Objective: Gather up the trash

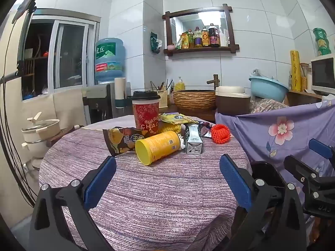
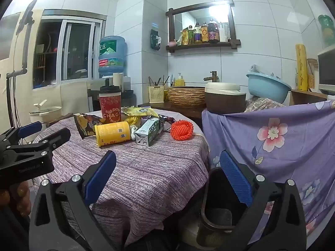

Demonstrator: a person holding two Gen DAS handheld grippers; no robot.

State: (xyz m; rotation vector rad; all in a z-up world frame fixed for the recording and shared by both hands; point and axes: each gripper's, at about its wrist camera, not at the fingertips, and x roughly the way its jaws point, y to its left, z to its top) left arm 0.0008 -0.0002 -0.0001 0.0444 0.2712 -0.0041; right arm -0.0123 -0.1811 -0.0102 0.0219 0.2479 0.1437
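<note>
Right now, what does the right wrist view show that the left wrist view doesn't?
Right wrist only: the inside of the dark bin beside the table, and the fingers holding the left hand-held gripper.

Left wrist only: the stacked pot in full at the left, and the right hand-held gripper from the side; just the bin's rim shows.

Both: the table with the red cup, yellow can on its side, milk carton, snack wrapper and orange net. Both grippers open, empty.

- Even, cool indoor light; shadows are soft.
- Strong white glare in the dark wood-framed wall mirror (image 2: 202, 24), reflecting a ceiling lamp.
- Dark sliding window (image 1: 62, 54).
- Fisheye bends tile lines; corners black.
- Right view's far edges slightly blurred.
</note>
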